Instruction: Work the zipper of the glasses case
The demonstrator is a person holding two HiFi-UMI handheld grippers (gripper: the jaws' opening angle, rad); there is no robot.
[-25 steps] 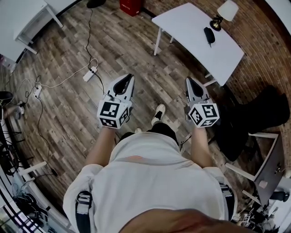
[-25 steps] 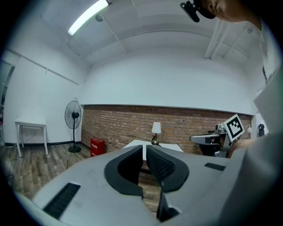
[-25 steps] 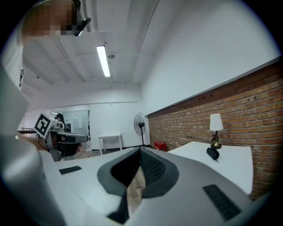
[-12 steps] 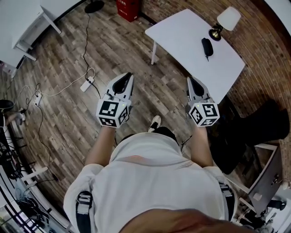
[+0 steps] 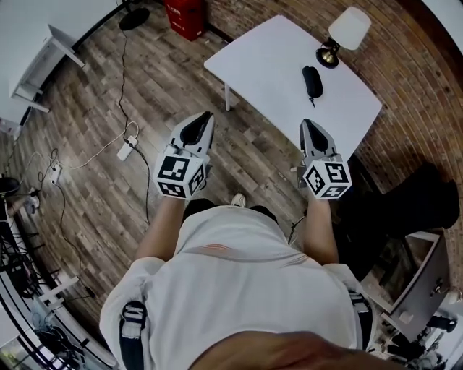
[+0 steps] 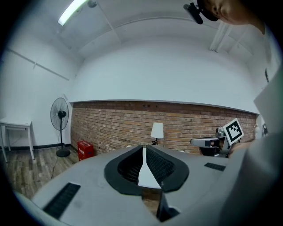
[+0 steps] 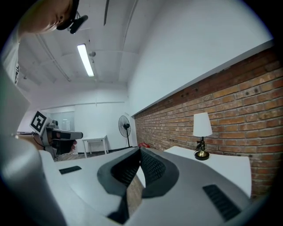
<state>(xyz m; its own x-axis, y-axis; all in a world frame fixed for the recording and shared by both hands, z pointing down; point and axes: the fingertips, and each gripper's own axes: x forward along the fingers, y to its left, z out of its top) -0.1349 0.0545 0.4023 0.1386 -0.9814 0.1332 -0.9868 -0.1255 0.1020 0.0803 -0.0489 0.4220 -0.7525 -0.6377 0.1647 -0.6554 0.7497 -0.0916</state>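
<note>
A black glasses case lies on the white table ahead, close to a small lamp. The case does not show in either gripper view. My left gripper hangs over the wooden floor short of the table's near edge, shut with nothing between its jaws. My right gripper is held level with it, just before the table's front edge, also shut and empty. Both are well short of the case.
A red box and a fan base stand past the table by the brick wall. Cables and a power strip lie on the floor at left. Another white table is far left; dark furniture sits at right.
The table with the case has shifted left and nearer in the head view as the person steps toward it. Both grippers stay shut and level.
</note>
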